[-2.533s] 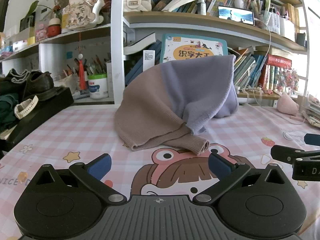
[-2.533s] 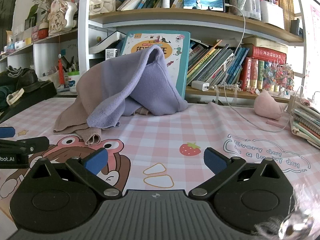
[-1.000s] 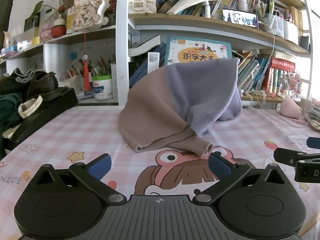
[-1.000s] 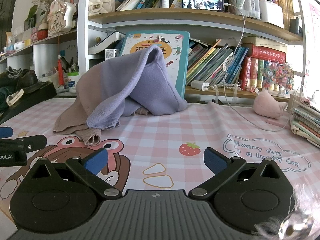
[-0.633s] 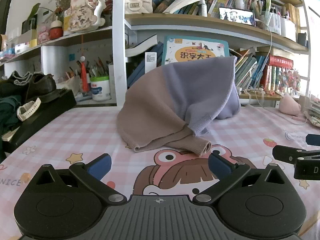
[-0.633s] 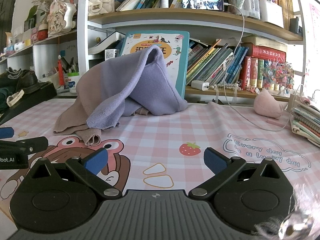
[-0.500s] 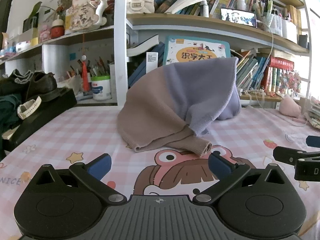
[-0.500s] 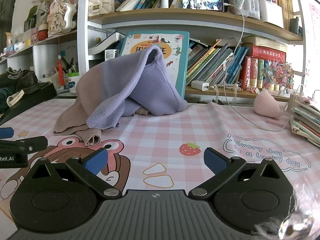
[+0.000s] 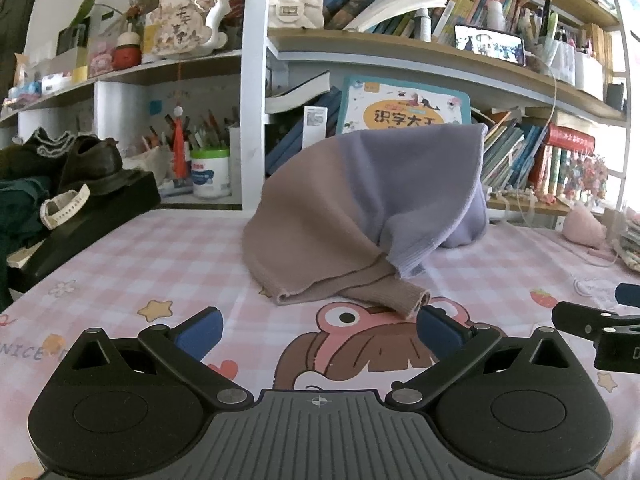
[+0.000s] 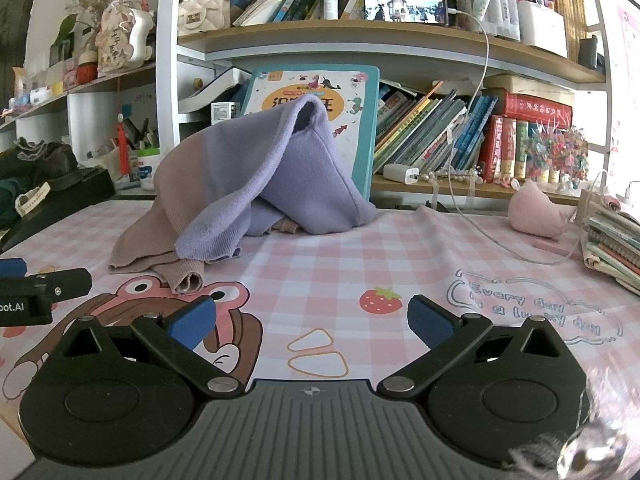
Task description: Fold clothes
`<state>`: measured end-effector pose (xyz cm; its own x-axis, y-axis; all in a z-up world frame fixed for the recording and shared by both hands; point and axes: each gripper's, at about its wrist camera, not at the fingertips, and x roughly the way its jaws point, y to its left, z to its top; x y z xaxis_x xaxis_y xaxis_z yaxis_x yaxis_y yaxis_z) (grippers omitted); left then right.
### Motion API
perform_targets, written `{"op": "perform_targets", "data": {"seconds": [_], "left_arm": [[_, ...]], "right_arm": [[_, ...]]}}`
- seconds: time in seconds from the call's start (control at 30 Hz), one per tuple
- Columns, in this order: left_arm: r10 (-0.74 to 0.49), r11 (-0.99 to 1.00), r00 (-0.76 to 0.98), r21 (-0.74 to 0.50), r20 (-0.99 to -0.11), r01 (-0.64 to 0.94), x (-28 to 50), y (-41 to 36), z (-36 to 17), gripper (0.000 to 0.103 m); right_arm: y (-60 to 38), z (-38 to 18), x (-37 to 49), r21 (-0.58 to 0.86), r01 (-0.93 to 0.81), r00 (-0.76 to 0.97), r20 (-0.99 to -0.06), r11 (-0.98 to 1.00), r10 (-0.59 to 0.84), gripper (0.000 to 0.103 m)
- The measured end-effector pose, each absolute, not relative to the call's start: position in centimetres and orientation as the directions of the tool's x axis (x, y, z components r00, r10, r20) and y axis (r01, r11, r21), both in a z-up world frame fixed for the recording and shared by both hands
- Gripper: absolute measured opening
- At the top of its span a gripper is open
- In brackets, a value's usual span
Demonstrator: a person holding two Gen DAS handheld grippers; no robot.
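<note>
The left gripper [image 9: 318, 330] hovers low over the pink checked tablecloth [image 9: 160, 248] with its blue-padded fingers spread wide and nothing between them. Its right pad sits just short of the brown ribbed cuff [image 9: 412, 300] of the sweater [image 9: 360, 200], close to it but apart. The right gripper [image 10: 312, 318] is likewise spread wide and holds nothing; it hangs over the cloth beside a printed strawberry [image 10: 381, 300], well short of the sweater.

The sweater, half brown and half lilac, is heaped on the tablecloth in front of both grippers, and its peak is propped against a teal children's book [image 10: 316, 92] that stands behind it. From the right wrist view the lilac half [image 10: 304, 184] drapes tent-like toward the right, while the brown half spills down to the left of it. The cuffed sleeve reaches forward from the sweater onto a cartoon frog print [image 9: 352, 316].

Behind the sweater rises a crowded bookshelf [image 10: 400, 44] with a phone [image 10: 404, 2] propped on its upper board. To the sweater's left, dark shoes [image 9: 92, 160] rest on a black box [image 9: 100, 212]. To its right lies a pink plush toy [image 10: 536, 210], and further right a stack of notebooks [image 10: 612, 244].
</note>
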<state>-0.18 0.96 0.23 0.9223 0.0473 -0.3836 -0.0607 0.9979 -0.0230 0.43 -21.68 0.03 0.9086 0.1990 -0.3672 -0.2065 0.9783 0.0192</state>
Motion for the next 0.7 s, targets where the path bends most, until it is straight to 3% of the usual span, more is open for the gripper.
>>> {"op": "perform_targets", "data": {"seconds": [0.7], "left_arm": [[0.053,0.999,0.929,0.019,-0.367,-0.049,-0.48,0.13,0.37,0.103]], "right_arm": [[-21.07,0.07,0.12,-0.02,-0.195,0.915,-0.364,0.981,0.174,0.103]]}}
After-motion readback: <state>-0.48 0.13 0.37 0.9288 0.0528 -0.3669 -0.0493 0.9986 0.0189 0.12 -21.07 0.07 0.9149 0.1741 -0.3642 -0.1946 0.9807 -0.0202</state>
